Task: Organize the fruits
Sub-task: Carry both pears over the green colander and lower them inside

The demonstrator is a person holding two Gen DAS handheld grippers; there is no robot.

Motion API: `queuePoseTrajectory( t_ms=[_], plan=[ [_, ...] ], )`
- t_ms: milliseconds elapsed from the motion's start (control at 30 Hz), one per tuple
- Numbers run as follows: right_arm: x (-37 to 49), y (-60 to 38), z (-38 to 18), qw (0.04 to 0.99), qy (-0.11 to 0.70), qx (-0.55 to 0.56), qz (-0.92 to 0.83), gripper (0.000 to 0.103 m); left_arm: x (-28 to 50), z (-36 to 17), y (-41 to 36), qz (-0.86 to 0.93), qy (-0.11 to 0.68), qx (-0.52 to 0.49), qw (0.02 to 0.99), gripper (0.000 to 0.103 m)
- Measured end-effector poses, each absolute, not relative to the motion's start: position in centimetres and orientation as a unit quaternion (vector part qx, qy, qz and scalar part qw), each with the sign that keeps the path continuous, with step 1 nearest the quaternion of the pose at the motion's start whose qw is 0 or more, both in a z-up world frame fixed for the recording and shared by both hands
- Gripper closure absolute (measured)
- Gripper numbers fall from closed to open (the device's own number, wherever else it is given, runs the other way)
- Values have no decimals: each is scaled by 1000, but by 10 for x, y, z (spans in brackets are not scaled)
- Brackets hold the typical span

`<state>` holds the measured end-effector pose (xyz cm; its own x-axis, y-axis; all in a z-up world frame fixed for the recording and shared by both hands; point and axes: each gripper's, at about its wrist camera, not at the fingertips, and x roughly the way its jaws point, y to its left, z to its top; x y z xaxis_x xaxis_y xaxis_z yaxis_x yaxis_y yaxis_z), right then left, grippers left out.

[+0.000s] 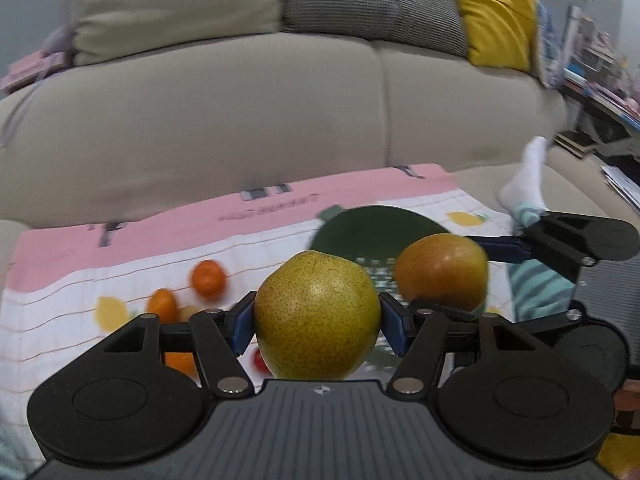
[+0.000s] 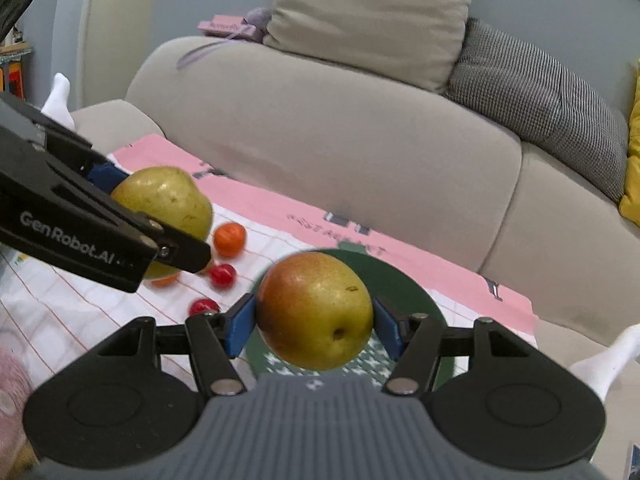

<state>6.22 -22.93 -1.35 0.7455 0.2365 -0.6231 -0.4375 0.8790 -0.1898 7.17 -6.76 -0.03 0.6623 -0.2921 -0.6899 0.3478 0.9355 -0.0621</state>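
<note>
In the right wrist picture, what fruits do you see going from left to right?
Yellow-green pear held in the left gripper → orange tangerine → reddish pear held in the right gripper, above the dark green plate.

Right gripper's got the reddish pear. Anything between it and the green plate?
Nothing visible. The reddish pear, clamped in the right gripper, hangs over the green plate, whose visible part is bare. The left gripper holds the yellow pear off to the side.
</note>
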Motion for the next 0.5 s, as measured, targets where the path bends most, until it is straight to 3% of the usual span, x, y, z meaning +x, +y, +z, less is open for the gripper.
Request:
queuePoseTrajectory(
  t_ms=[500],
  plan=[
    [111, -270, -48, 854, 436, -192, 209, 43, 112, -40, -121, -243, 451, 101, 853, 31]
  ],
)
